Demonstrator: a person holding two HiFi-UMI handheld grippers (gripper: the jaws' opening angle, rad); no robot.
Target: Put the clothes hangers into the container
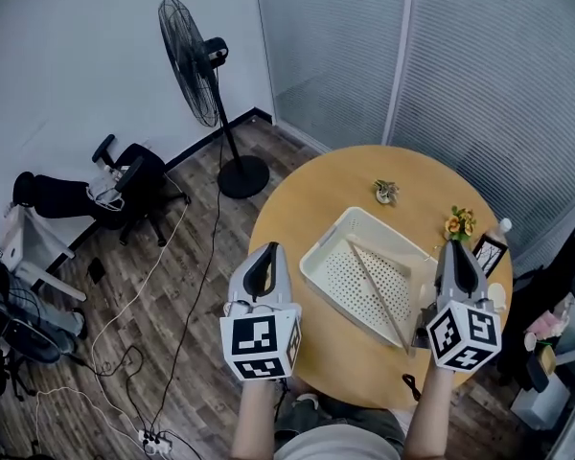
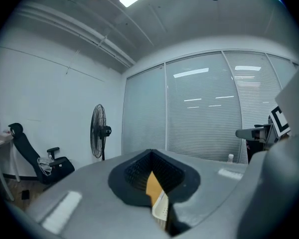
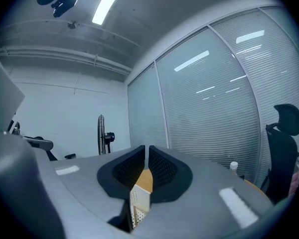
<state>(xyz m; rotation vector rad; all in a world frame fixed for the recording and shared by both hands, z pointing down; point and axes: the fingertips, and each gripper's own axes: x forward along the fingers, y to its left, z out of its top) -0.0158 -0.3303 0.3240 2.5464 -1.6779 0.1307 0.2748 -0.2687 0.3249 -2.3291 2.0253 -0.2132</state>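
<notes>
A white perforated container (image 1: 311, 257) sits on the round wooden table (image 1: 307, 199). A wooden clothes hanger (image 1: 379, 295) lies inside it, and its long bar runs towards the near rim. My left gripper (image 1: 265, 253) hangs above the table's left edge with its jaws together and nothing in them. My right gripper (image 1: 457, 247) is raised over the container's right side, also shut and empty. In the left gripper view the gripper (image 2: 149, 152) points level, and a corner of the container (image 2: 162, 208) shows beneath it. The right gripper (image 3: 146, 148) likewise points level above the container (image 3: 139, 203).
At the back of the table stand a small plant (image 1: 385, 192), yellow flowers (image 1: 458, 222) and a bottle (image 1: 494, 242). A standing fan (image 1: 196, 65) and an office chair (image 1: 125, 185) are on the floor to the left, with cables. Glass walls with blinds close off the far side.
</notes>
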